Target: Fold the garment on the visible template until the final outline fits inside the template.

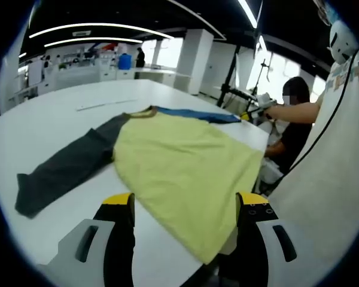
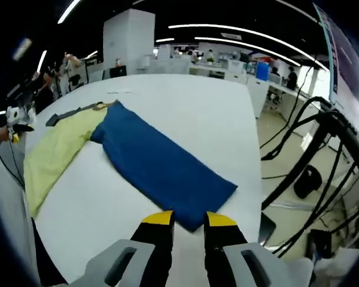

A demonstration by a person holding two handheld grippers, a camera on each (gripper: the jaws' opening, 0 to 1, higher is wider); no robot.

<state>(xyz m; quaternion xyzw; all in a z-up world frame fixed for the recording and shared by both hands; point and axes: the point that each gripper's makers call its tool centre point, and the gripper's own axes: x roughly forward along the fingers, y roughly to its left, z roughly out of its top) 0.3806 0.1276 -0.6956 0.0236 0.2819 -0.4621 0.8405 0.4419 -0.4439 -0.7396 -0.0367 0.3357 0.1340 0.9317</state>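
Bright ceiling strip lights (image 1: 96, 28), soft shadows, mild blur, strong fisheye edge distortion.

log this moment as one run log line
garment: shirt flat on table, unfolded | left gripper: open at hem | right gripper: at blue sleeve cuff

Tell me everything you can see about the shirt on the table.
The shirt lies spread flat on the white table. It looks like soft knit cloth: a pale yellow body, a dark grey sleeve, a blue sleeve and a brownish collar. Both sleeves stretch outward, unfolded. The body's hem hangs slightly past the table edge. The right tool sits at the blue sleeve's cuff, jaws narrowly apart; the left tool hovers open near the hem.
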